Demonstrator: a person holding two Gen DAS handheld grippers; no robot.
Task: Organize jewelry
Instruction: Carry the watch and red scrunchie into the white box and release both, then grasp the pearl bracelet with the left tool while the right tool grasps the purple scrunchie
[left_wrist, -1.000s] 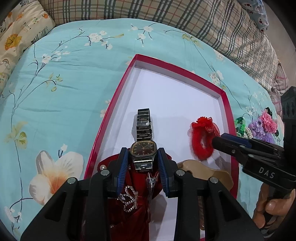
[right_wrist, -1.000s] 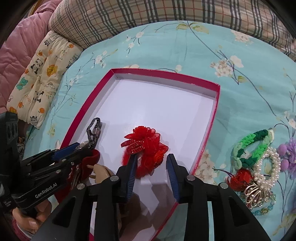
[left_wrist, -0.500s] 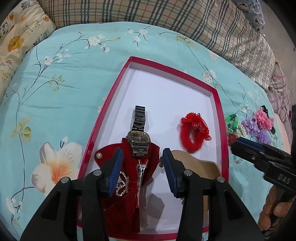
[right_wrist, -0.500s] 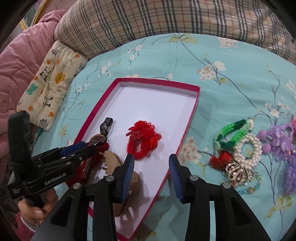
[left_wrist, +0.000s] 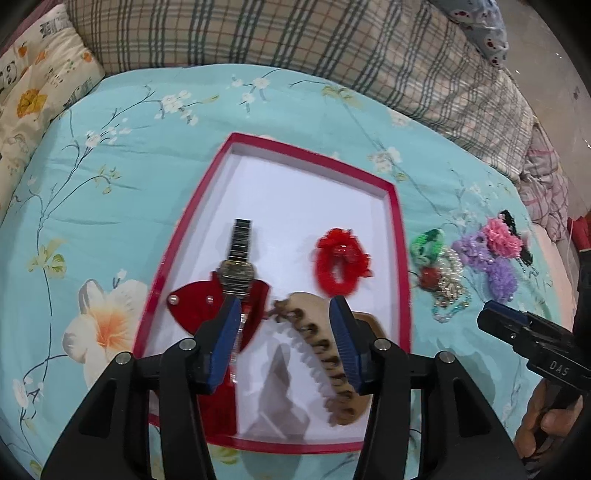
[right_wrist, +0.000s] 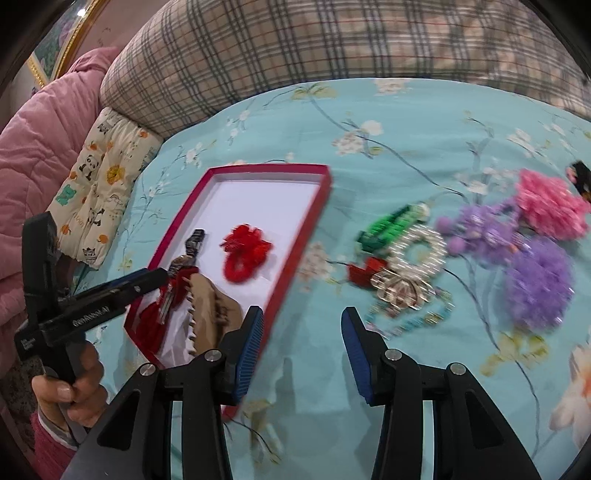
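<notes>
A red-rimmed white tray (left_wrist: 397, 236) lies on the bed. In it are a metal watch (left_wrist: 238, 264), a red scrunchie (left_wrist: 340, 264), a tan claw clip (left_wrist: 325, 350) and a red hair clip (left_wrist: 195, 301). My left gripper (left_wrist: 282, 339) is open and empty above the tray's near end. My right gripper (right_wrist: 303, 347) is open and empty over the sheet, right of the tray (right_wrist: 314, 218). Loose jewelry lies right of the tray: a green hair tie (right_wrist: 388, 225), a pearl bracelet (right_wrist: 417, 247), a gold clip (right_wrist: 400, 290), purple pompoms (right_wrist: 535, 282) and a pink flower (right_wrist: 546, 206).
The bed has a turquoise floral sheet (left_wrist: 129, 147). A plaid pillow (left_wrist: 295, 48) lies at the back, a cartoon-print cushion (right_wrist: 99, 188) to the left, and a pink quilted coat (right_wrist: 37, 147) beyond it.
Both grippers have drawn back from the tray and opened wider. The left let go of the watch, the right left the red scrunchie and swung right toward the loose jewelry.
</notes>
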